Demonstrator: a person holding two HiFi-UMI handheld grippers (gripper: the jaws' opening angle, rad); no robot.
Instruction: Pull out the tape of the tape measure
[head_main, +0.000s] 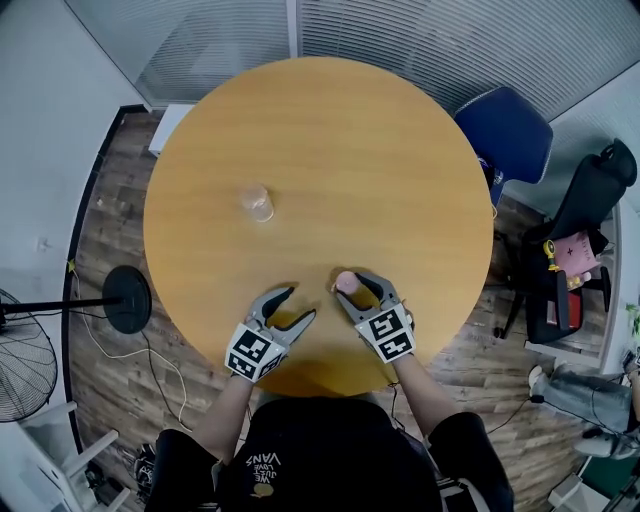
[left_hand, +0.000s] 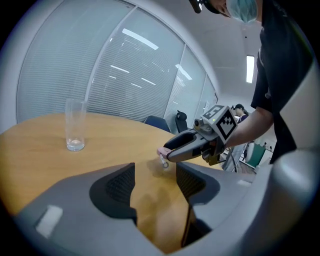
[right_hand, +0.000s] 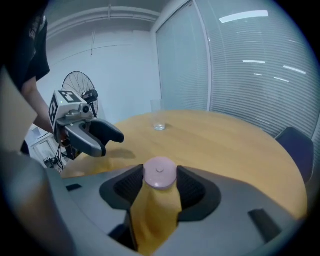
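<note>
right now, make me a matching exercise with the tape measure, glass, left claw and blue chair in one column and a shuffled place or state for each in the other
Things:
1. tape measure
2. glass
3. left claw
4. blue chair

Places or states:
A. open, nothing between its jaws
B. off the table, beyond its far right edge in the head view
C. clamped in the right claw
D. standing upright on the table, left of centre in the head view

Pairs: 1-C, 2-D, 3-A, 4-B
</note>
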